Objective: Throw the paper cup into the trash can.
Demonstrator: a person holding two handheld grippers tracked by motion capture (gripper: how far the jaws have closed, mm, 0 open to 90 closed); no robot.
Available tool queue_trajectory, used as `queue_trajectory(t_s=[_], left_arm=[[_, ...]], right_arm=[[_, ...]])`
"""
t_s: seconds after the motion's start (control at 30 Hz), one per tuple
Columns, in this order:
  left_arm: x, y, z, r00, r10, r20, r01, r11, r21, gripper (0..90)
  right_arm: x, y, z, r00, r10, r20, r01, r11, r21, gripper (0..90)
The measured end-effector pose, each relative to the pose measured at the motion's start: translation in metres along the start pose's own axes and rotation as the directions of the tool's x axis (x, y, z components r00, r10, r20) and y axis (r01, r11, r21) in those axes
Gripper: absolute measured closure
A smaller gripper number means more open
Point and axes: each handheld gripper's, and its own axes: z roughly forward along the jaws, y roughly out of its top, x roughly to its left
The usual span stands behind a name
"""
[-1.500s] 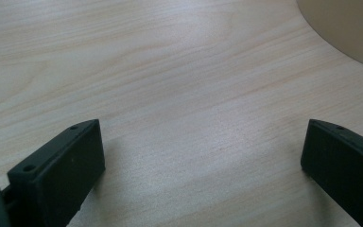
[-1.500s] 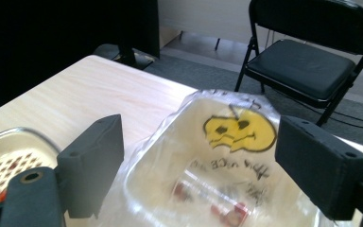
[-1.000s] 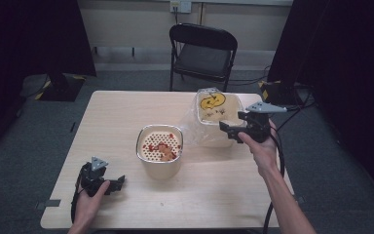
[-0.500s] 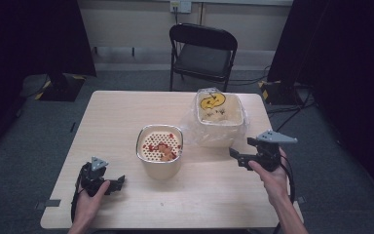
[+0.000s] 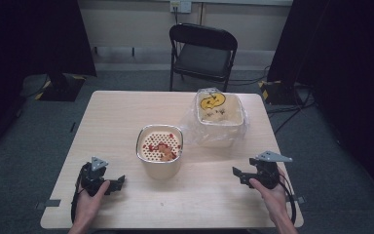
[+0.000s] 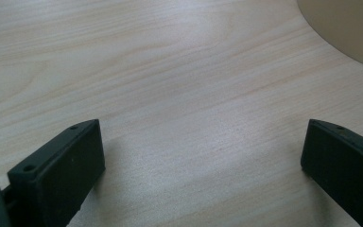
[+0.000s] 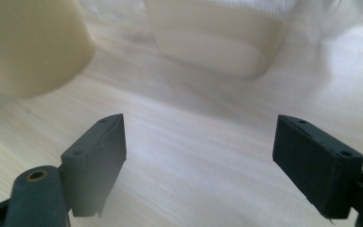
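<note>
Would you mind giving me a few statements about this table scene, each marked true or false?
1. Both tools, left tool and right tool, have their jaws open and hold nothing. True.
2. The cream tub holds a perforated insert with reddish food on it. True.
3. The right tool is inside the bagged container. False: it sits low over the table, nearer the person than that container.
4. The bagged container shows a yellow pumpkin face. True.
5. The folding chair stands on the table. False: it stands on the floor beyond the table's far edge.
</note>
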Motion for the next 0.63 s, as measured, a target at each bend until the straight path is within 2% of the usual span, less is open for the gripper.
queue_trajectory(t_s=[0.07,0.13,0.23,0.27,0.37,0.63], left_arm=[[0.0,0.0,0.0,1.0,0.0,-0.001,0.0,1.0,0.0,0.0],[0.0,0.0,0.0,1.0,0.0,0.0,0.0,1.0,0.0,0.0],[0.0,0.0,0.0,1.0,0.0,0.0,0.0,1.0,0.0,0.0],[0.0,0.0,0.0,1.0,0.0,0.0,0.0,1.0,0.0,0.0],[0.0,0.0,0.0,1.0,0.0,-0.001,0.0,1.0,0.0,0.0],[0.0,0.0,0.0,1.0,0.0,-0.003,0.0,1.0,0.0,0.0]], right_arm=[[-0.001,-0.006,0.005,0.9998,-0.014,0.012,0.013,1.0,0.018,17.8],[-0.003,-0.012,0.011,0.9994,0.013,-0.032,-0.012,0.999,0.039,17.7],[0.002,-0.019,0.018,0.998,-0.057,0.027,0.054,0.994,0.096,17.7],[0.001,-0.021,0.021,0.9978,-0.059,0.028,0.056,0.993,0.106,17.4],[0.001,-0.028,0.03,0.9939,-0.08,0.077,0.068,0.988,0.141,17.1],[0.0,-0.034,0.033,0.9924,-0.066,0.103,0.056,0.994,0.095,12.3]])
